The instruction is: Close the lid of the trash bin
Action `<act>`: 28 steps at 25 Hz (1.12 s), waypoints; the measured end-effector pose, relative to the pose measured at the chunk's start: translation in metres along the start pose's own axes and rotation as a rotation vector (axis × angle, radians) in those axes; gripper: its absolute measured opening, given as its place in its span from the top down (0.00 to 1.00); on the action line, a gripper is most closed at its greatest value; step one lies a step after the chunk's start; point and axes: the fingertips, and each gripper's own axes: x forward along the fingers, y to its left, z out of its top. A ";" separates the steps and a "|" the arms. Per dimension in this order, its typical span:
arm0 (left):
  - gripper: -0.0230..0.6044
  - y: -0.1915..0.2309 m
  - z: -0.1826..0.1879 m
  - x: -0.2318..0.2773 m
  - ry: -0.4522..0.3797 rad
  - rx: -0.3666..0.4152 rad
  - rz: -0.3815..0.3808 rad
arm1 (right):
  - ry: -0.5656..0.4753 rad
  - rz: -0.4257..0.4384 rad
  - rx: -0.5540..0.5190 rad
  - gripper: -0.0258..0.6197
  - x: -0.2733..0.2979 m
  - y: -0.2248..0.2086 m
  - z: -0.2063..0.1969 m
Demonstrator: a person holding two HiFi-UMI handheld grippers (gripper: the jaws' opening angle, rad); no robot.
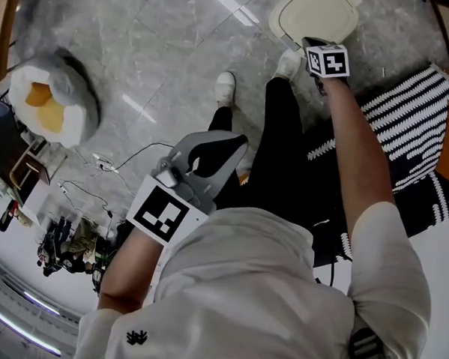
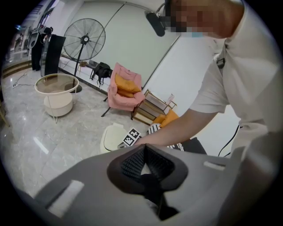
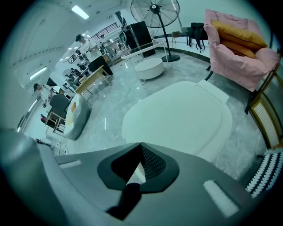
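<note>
Hovering right gripper (image 3: 140, 145) over trash bin lid (image 3: 177, 117), fingers clenched empty like left gripper (image 2: 143, 148), risking slipping off its slick edge by pushing off-centre.

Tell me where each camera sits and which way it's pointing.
Head view: on the person's head, looking down at torso, legs, left gripper, right gripper.
Left gripper view: over its shut jaws, toward the outstretched right arm.
Right gripper view: over its shut jaws, at the trash bin.
Shared: all three show the trash bin.
</note>
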 end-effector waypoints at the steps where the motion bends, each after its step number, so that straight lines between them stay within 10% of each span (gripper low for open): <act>1: 0.88 0.001 0.000 0.001 0.001 -0.002 0.000 | 0.004 -0.002 -0.004 0.96 0.003 0.000 -0.001; 28: 0.88 0.002 0.004 -0.003 0.002 0.040 -0.010 | 0.036 -0.015 -0.050 0.96 -0.002 0.013 -0.013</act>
